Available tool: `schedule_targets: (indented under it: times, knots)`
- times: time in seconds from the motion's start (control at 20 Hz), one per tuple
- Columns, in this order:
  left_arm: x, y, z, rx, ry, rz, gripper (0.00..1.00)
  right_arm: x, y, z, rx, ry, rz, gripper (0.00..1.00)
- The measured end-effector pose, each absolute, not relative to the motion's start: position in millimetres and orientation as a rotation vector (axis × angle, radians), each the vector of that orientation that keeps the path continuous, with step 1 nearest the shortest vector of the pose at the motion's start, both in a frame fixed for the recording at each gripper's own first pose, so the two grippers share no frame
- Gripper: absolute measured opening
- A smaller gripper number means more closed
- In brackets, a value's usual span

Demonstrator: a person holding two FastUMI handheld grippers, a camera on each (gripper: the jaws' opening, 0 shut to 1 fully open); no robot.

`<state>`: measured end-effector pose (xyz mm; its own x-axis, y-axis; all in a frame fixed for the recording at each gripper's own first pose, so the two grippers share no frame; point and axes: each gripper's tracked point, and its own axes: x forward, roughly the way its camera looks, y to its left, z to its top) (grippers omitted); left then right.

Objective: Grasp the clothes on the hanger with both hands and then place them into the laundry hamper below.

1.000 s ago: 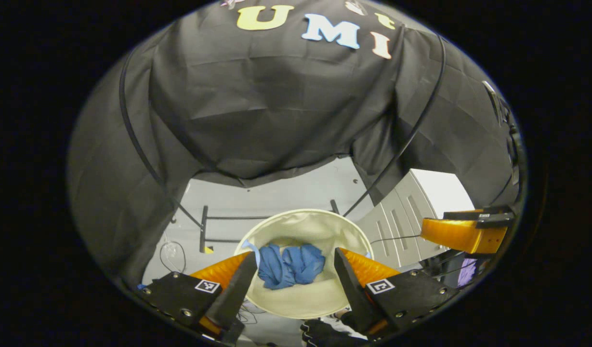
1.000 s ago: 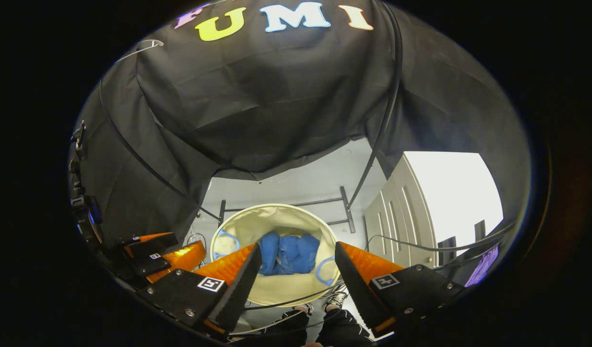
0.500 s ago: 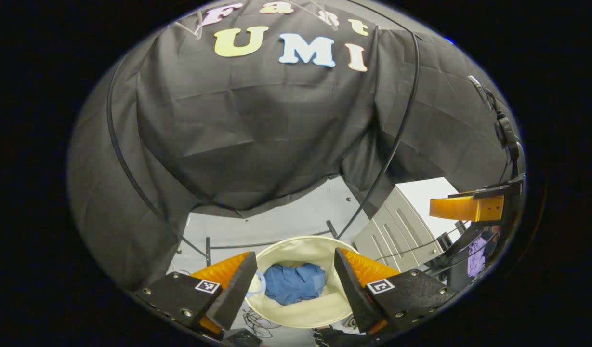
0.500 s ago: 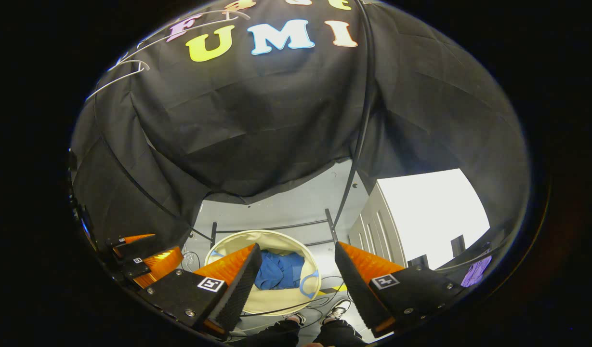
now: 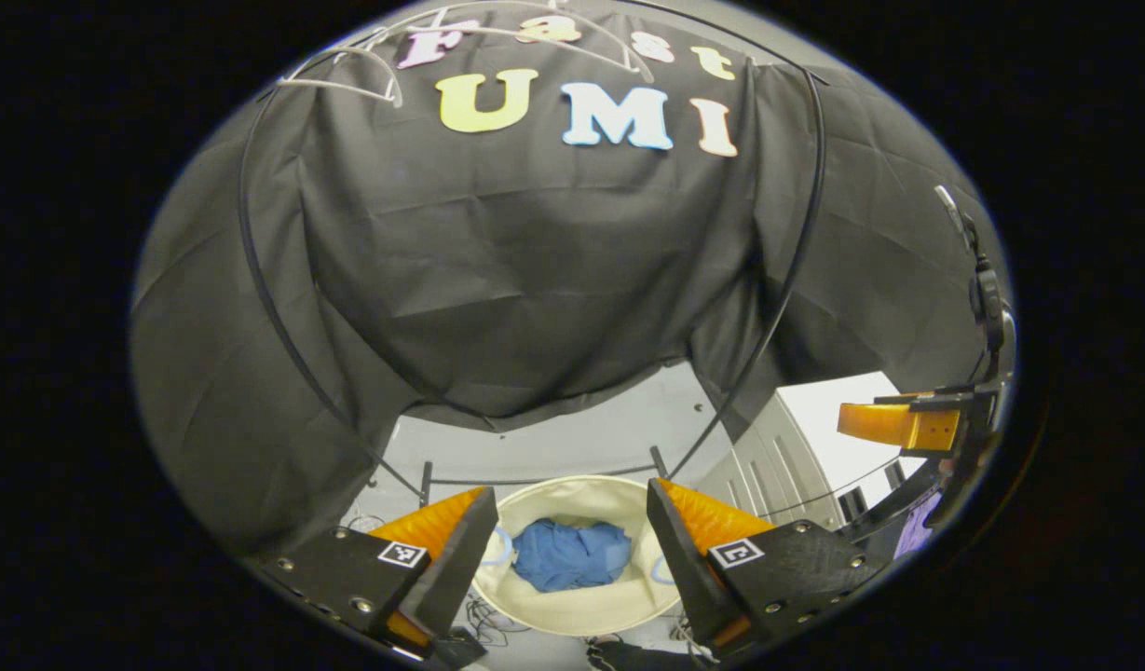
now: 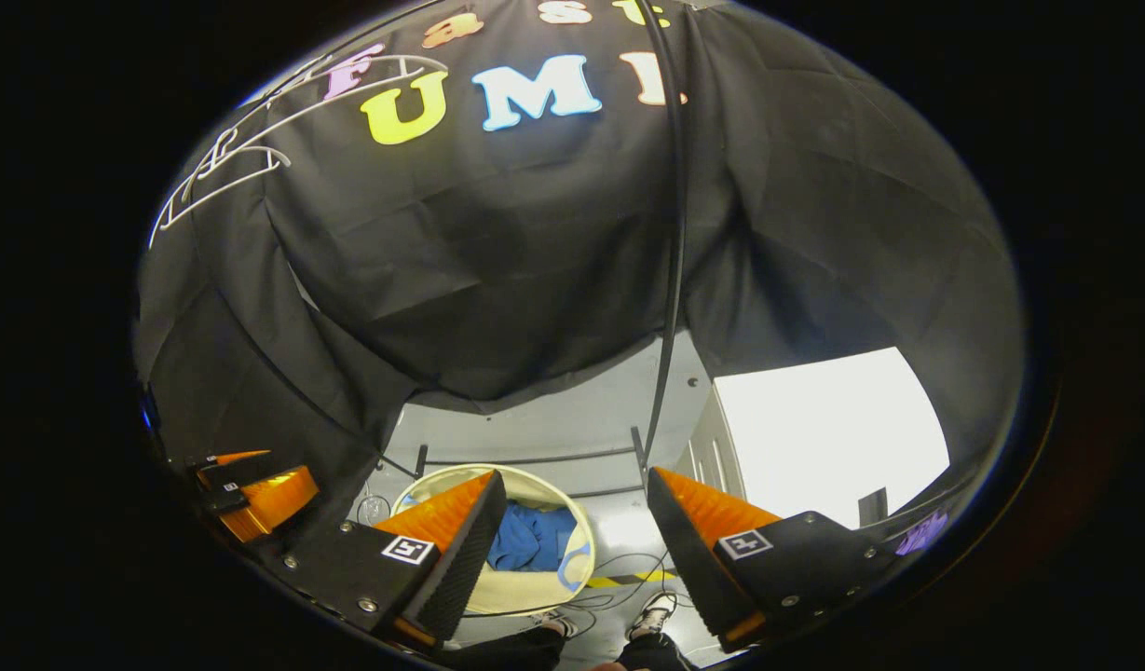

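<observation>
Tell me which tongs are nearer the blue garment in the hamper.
Left, though barely. The left tongs are open directly above the blue garment in the hamper. The right tongs are open too, offset to its side.

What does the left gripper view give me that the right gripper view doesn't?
Left gripper view: the laundry hamper lies centred between the fingers with most of its rim in sight, and the right gripper sits farther off at the right edge. Right gripper view: the person's shoes, a yellow-and-black floor stripe, and the left gripper farther off at the left. Both: the blue clothes lying in the hamper, bare white hangers up top, and each view's own gripper open and holding nothing.
</observation>
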<state>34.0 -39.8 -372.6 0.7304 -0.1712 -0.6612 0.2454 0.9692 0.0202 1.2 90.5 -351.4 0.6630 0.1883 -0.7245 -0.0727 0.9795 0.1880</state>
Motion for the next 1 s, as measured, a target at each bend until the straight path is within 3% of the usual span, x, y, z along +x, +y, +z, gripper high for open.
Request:
schedule_targets:
  times: [0.15, 0.6, 1.0]
  knots:
    - [46.0, -54.1, -306.6, 0.089, 0.599, -0.181, 0.91, 14.9, 56.5, -324.4, 0.142, 0.745, 0.141, 0.95]
    - [29.2, -89.2, -115.7, 0.026, 0.262, -0.04, 0.91, 43.7, 2.2, -219.4, 0.197, 0.459, 0.228, 0.95]
    - [19.4, -106.1, -2.2, -0.022, 0.054, -0.06, 0.92, 69.4, -29.1, -102.1, 0.177, 0.18, 0.191, 0.91]
